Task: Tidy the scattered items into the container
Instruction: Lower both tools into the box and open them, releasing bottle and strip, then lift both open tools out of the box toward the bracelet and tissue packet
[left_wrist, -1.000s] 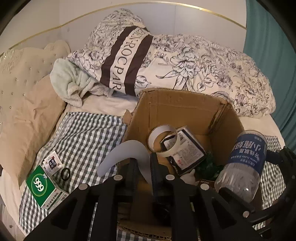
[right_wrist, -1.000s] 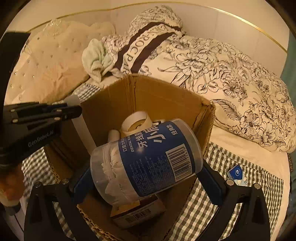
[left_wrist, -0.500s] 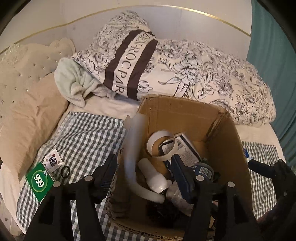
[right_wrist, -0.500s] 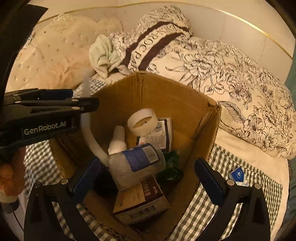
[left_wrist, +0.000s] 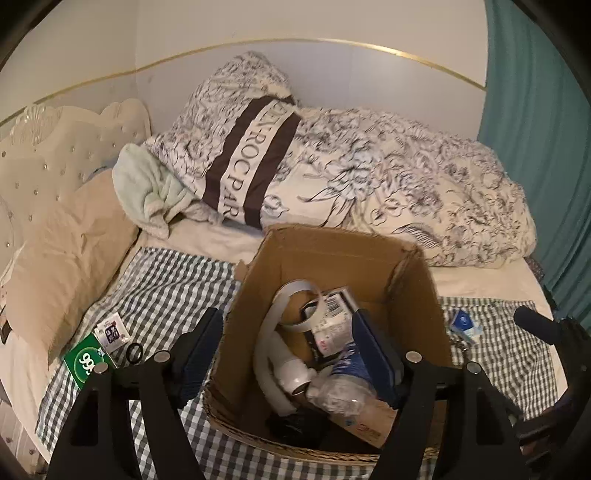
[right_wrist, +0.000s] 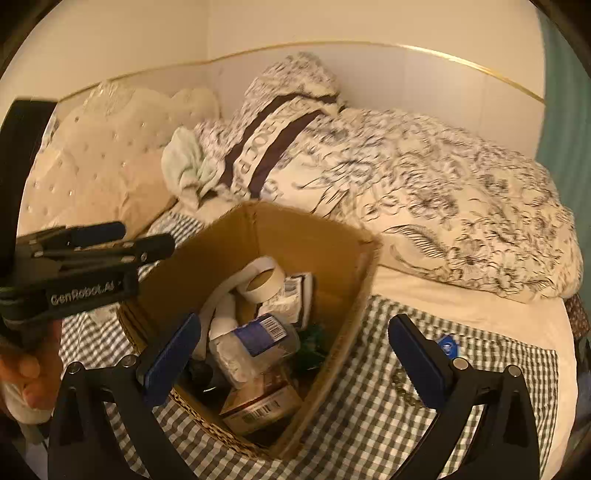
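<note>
An open cardboard box (left_wrist: 332, 243) stands on the checked cloth. Inside lie a white curved strip (left_wrist: 266, 343), a tape roll (left_wrist: 299, 306), a clear jar with a blue label (right_wrist: 255, 339) and a small carton (right_wrist: 258, 406). My left gripper (left_wrist: 284, 354) hovers above the box, its jaws opening with nothing held between them. My right gripper (right_wrist: 295, 360) stands open over the box's right side, also holding nothing. Outside the box, a green 999 box (left_wrist: 83, 360), a small packet (left_wrist: 110, 330) and a black ring (left_wrist: 133, 352) lie at the left. A blue sachet (right_wrist: 447, 345) lies at the right.
A floral duvet (left_wrist: 406, 184) and striped pillow (left_wrist: 251, 162) are piled behind the box. A beige pillow (left_wrist: 66, 243) and a tufted headboard (left_wrist: 55, 147) are at the left, a teal curtain (left_wrist: 535, 129) at the right. A small metal chain (right_wrist: 402, 384) lies near the sachet.
Both grippers opened: the white strip left the left jaws and the blue-labelled jar left the right jaws, both landing in the box. Both grippers then rose and drew back.
</note>
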